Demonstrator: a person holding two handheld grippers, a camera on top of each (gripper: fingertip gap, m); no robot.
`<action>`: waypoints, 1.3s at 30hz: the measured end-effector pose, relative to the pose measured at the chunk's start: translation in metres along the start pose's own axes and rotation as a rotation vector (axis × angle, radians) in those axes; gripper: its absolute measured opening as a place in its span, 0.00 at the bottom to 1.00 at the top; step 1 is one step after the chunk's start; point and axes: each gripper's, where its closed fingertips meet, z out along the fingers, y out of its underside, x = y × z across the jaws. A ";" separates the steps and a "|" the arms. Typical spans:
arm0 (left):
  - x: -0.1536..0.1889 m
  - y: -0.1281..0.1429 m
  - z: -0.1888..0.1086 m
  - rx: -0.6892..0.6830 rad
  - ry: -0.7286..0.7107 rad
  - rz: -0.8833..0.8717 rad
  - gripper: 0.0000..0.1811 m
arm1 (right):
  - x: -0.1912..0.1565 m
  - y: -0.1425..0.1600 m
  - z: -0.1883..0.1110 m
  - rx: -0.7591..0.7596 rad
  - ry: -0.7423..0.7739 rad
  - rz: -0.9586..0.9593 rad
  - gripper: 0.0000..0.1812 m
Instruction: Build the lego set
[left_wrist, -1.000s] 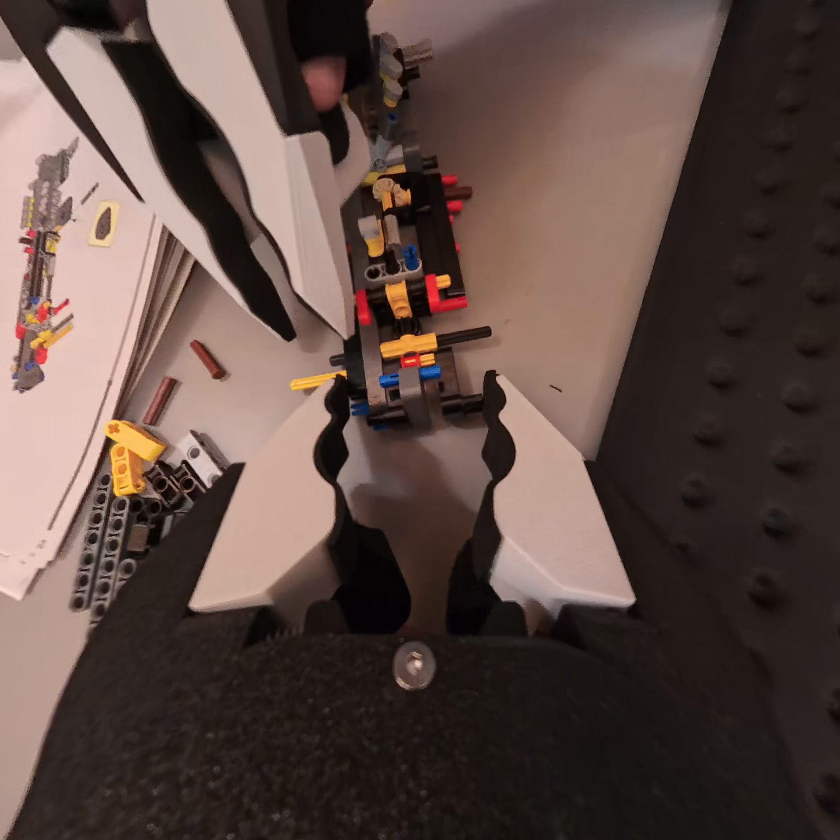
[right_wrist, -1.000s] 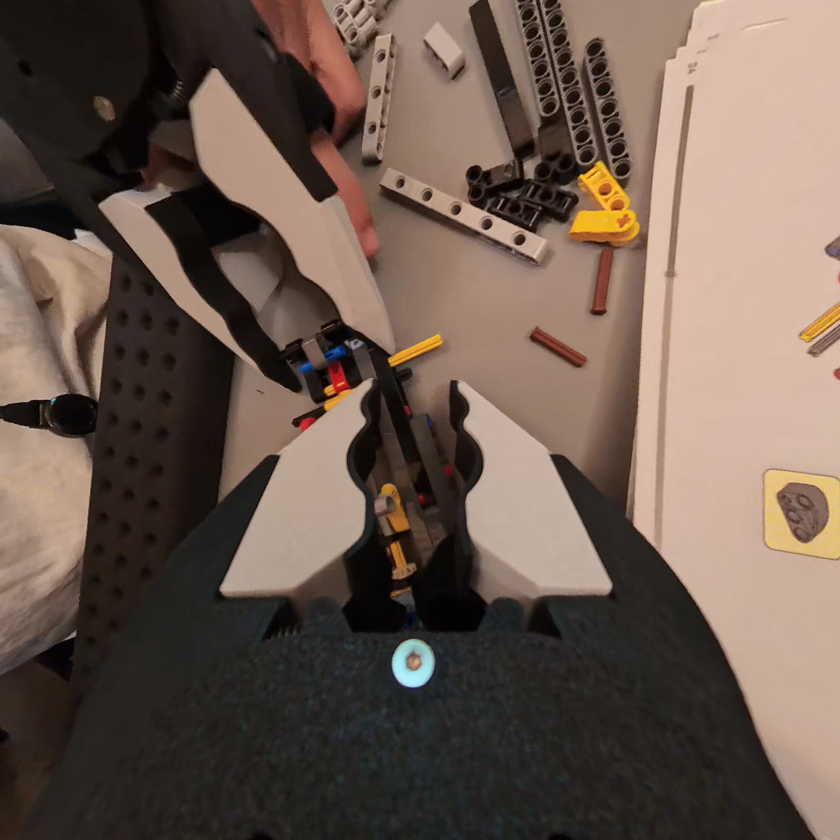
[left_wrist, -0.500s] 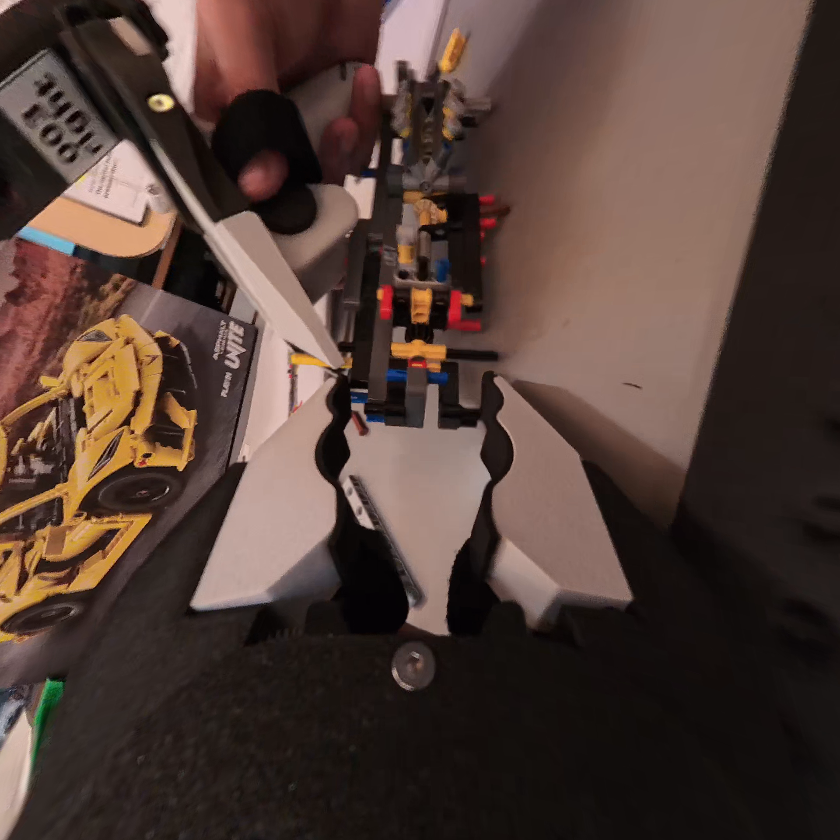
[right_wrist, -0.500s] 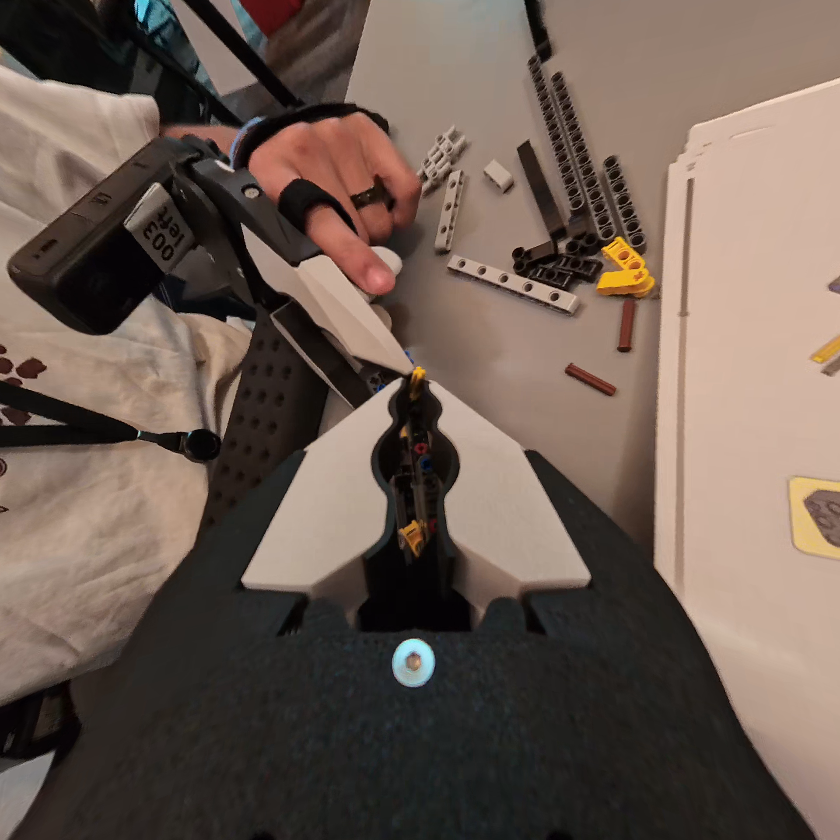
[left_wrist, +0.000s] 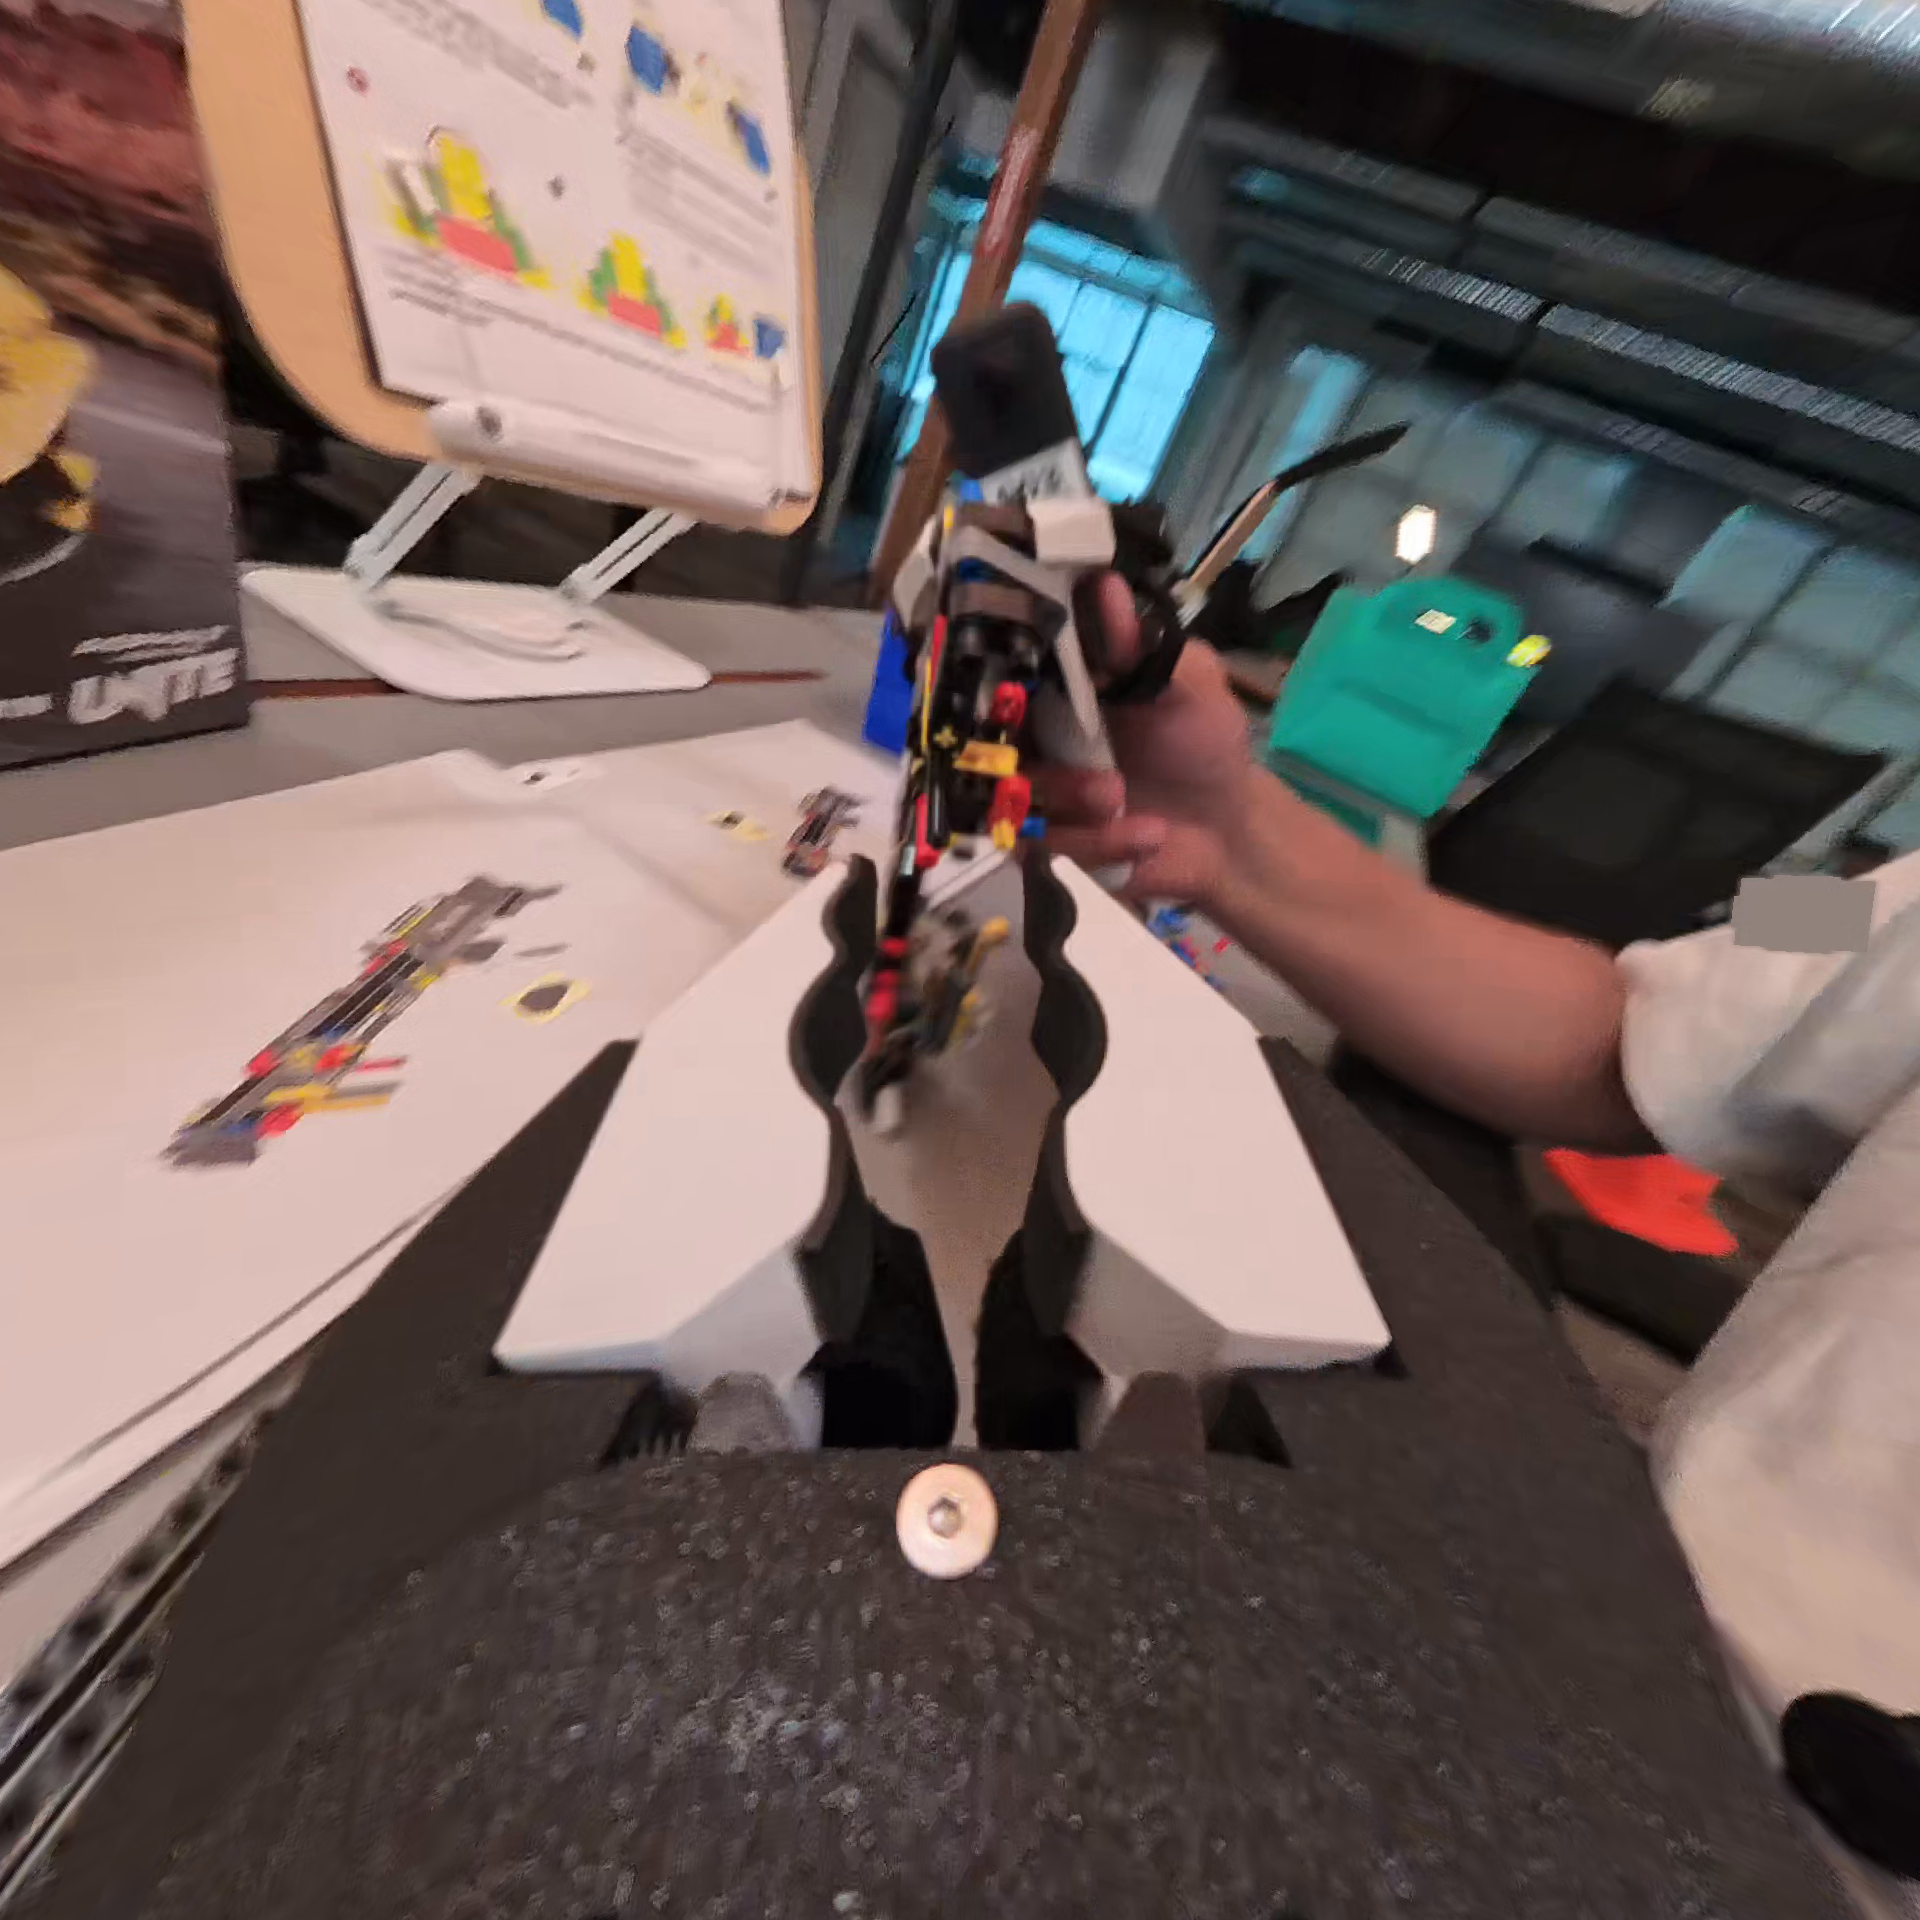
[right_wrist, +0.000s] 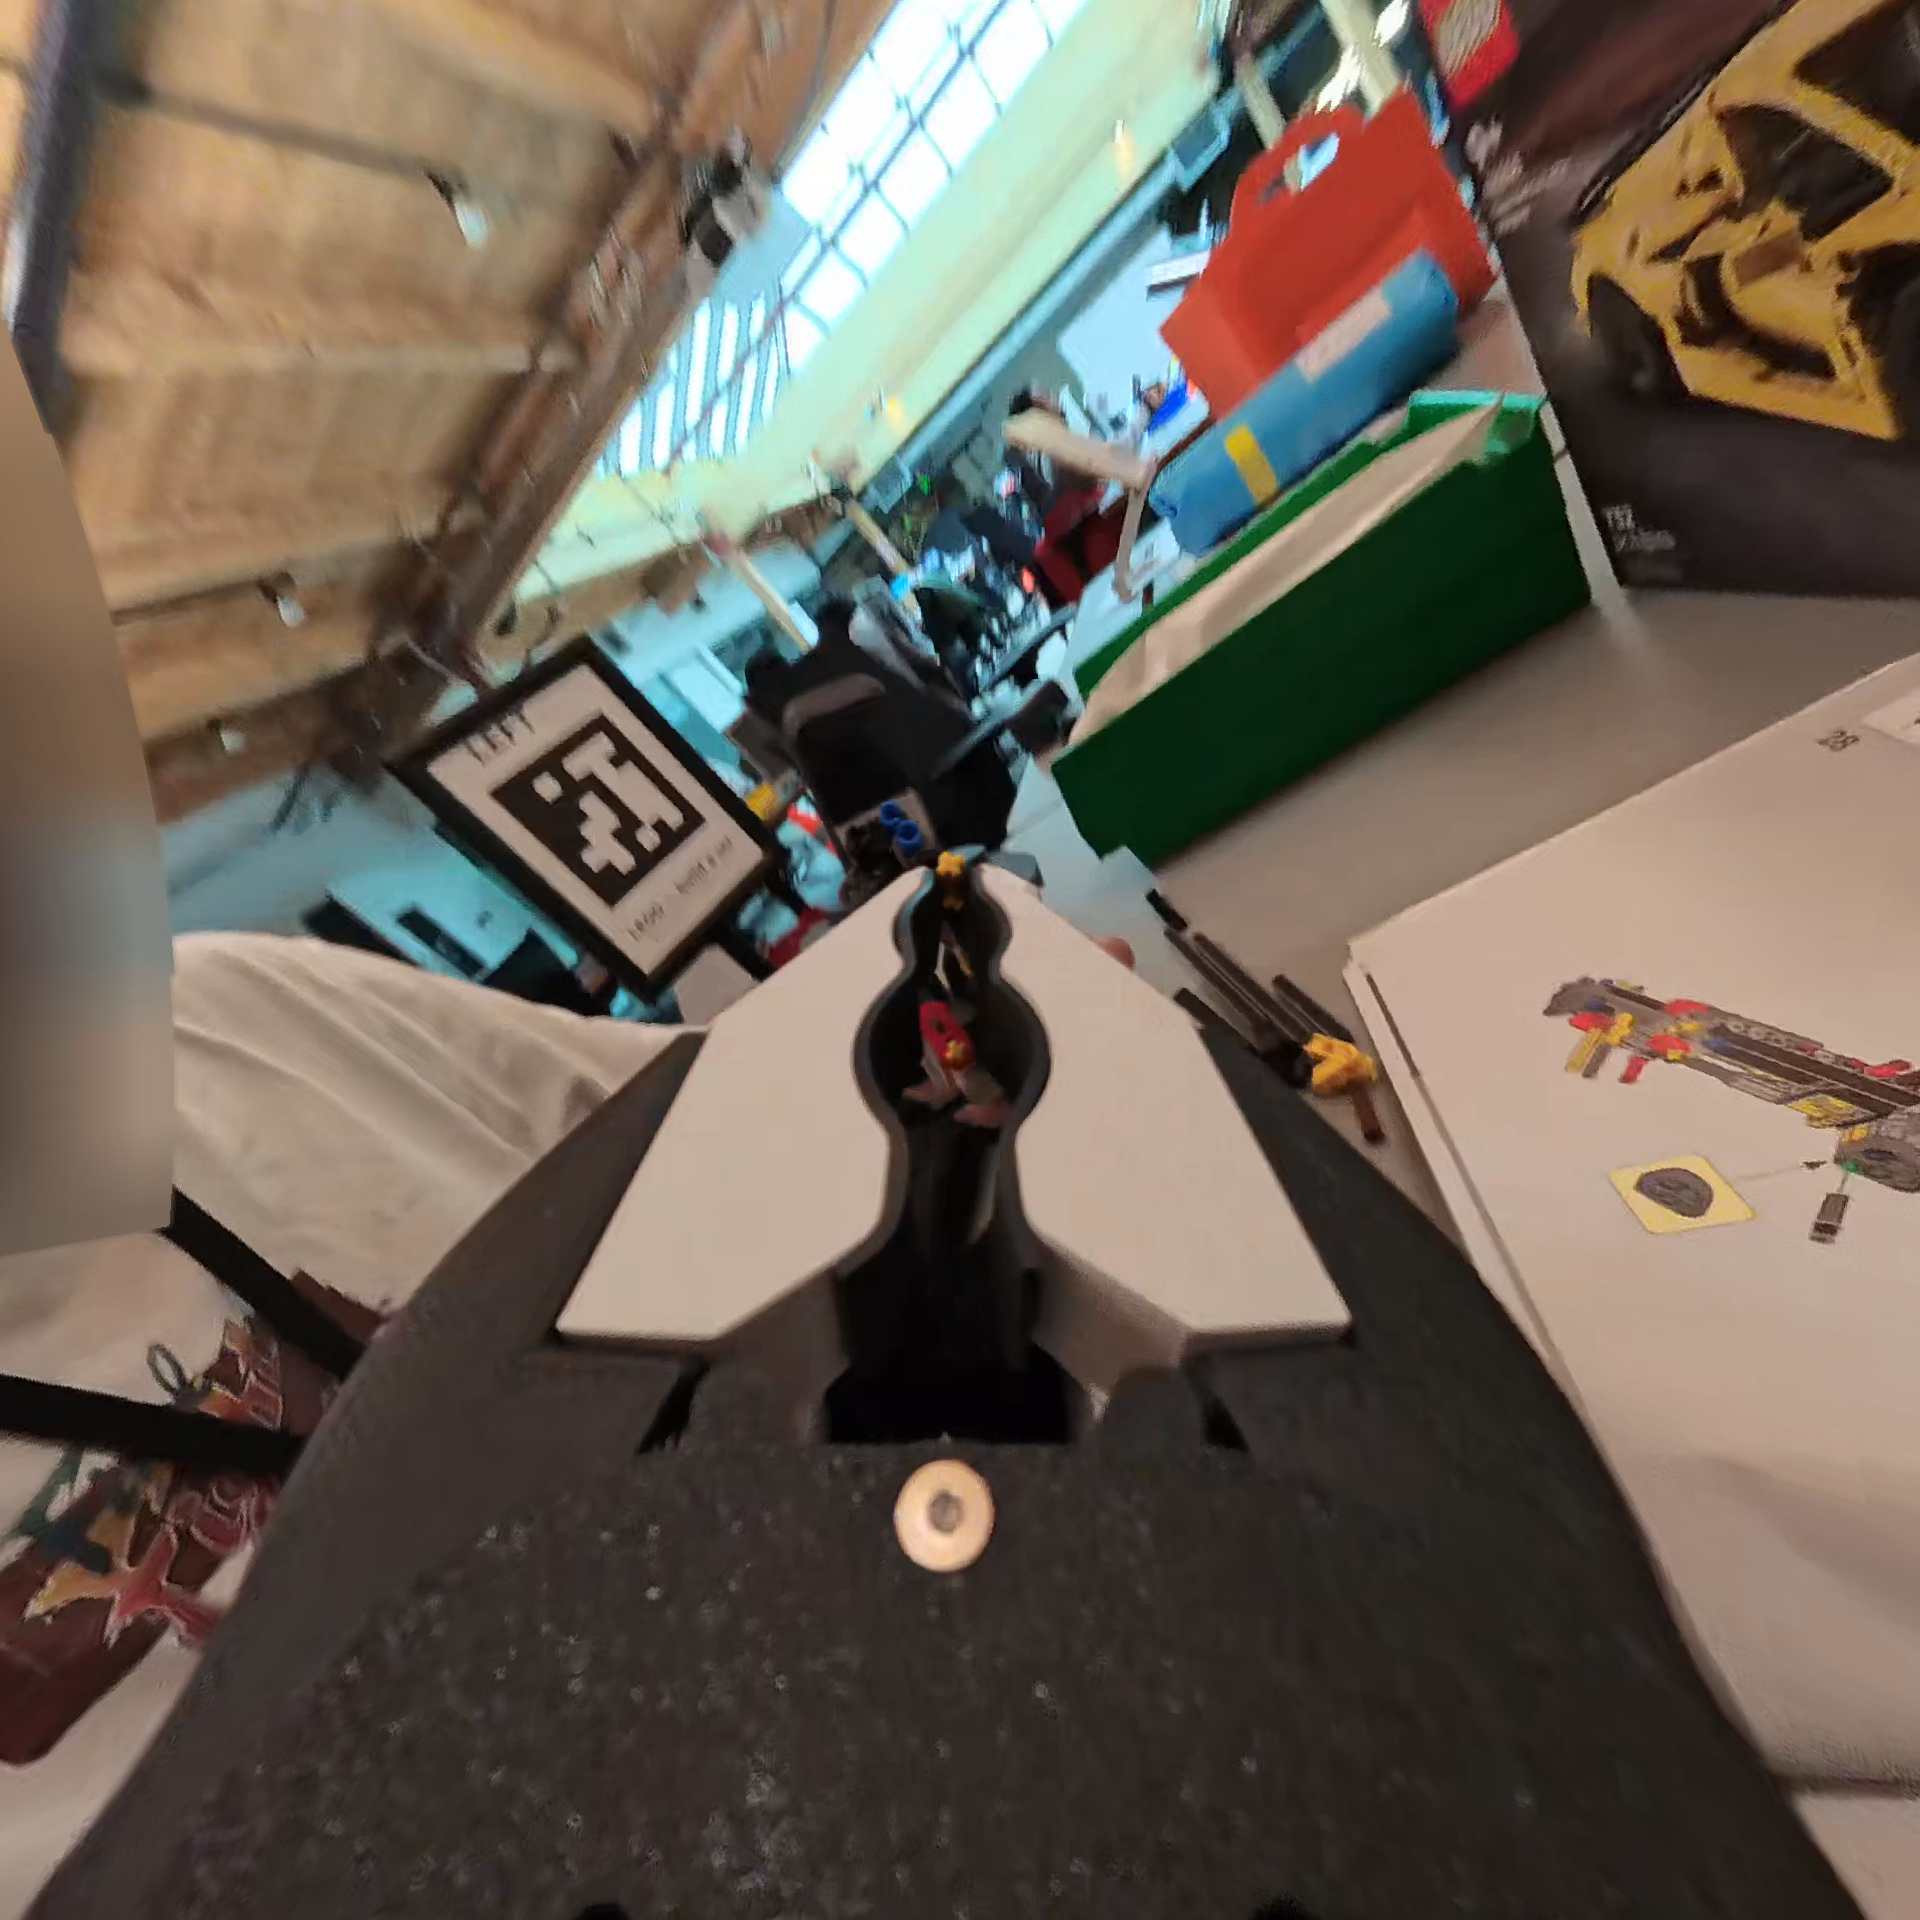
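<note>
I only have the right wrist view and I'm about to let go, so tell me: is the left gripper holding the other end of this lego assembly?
Observer: No. The left wrist view shows the left gripper open, with gaps on either side of the lego assembly.
Operator: Is the end at least between its fingers?
Observer: Yes, the near end sits between them, though blur hides any contact.
Operator: How does the piece lie?
Observer: It runs lengthwise from the right gripper toward the left one, and it appears lifted off the table.
</note>
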 end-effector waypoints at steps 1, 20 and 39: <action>-0.001 -0.007 0.004 0.028 0.012 -0.022 0.14 | 0.000 -0.004 -0.004 0.049 0.008 0.014 0.02; 0.017 -0.038 0.035 0.163 -0.002 0.244 0.03 | -0.020 -0.013 -0.013 0.262 -0.077 0.141 0.01; 0.037 -0.031 0.023 0.113 0.302 -0.132 0.03 | -0.042 0.009 -0.024 0.022 0.016 -0.388 0.09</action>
